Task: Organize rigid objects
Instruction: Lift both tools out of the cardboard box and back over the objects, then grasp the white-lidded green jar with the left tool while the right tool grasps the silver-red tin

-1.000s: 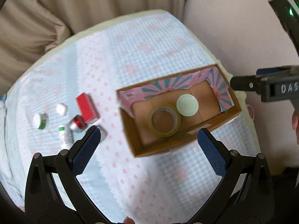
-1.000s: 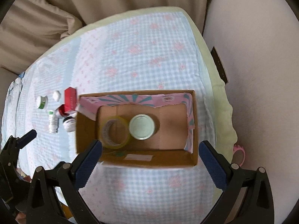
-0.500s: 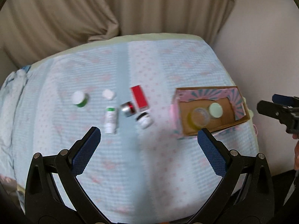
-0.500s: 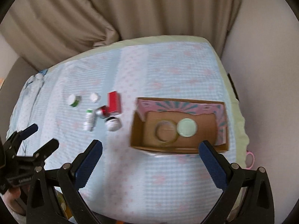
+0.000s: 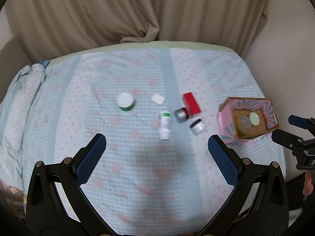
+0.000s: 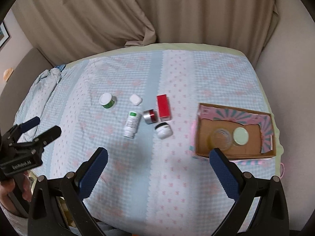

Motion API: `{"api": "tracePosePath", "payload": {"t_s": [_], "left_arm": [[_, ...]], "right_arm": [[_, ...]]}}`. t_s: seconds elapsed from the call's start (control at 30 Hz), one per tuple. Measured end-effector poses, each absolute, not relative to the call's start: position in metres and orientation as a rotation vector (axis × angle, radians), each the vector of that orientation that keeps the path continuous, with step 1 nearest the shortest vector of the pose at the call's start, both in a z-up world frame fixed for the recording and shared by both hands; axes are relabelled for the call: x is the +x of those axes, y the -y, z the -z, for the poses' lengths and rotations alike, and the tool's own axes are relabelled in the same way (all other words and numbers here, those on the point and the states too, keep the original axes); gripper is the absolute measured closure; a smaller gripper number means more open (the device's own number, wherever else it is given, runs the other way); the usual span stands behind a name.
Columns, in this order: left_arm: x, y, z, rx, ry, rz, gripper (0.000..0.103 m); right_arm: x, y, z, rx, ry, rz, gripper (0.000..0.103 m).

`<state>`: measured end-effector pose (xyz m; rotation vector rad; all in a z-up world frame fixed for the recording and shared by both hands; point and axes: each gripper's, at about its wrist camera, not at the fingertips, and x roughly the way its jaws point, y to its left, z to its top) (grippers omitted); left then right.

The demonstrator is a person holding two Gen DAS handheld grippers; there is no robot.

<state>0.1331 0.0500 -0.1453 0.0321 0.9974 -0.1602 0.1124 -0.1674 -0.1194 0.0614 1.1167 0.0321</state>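
Both grippers have pulled back from the pink-flapped cardboard box (image 6: 234, 133) at 3 o'clock; left gripper (image 5: 157, 158) and right gripper (image 6: 158, 166) gape empty, six small containers, red carton (image 6: 163, 108) among them, awaiting collection at 12 o'clock.

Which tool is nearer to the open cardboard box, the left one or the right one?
The right tool: it hovers beside the open cardboard box. The left tool hovers farther off, near the scattered containers.

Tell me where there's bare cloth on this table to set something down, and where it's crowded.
Bare cloth runs along the near edge, between the open jaws and the white bottle, and across the far strip by the curtain. There is a gap between the red box and the cardboard box. It is crowded around the red box, silver jar and white jar.
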Motion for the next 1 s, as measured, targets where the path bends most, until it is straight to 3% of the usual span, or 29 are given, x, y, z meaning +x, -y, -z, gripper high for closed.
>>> {"api": "tracePosePath", "payload": {"t_s": [0.37, 0.7, 1.0], "left_arm": [[0.199, -0.127, 0.194, 0.102, -1.018, 0.202, 0.000], [0.277, -0.135, 0.293, 0.133, -1.052, 0.224, 0.000], [0.341, -0.127, 0.395, 0.113, -1.090, 0.218, 0.001]], "right_arm": [[0.155, 0.099, 0.160, 0.055, -1.087, 0.029, 0.000], [0.205, 0.099, 0.236, 0.012, -1.094, 0.031, 0.001], [0.251, 0.109, 0.326, -0.033, -1.125, 0.014, 0.017]]}}
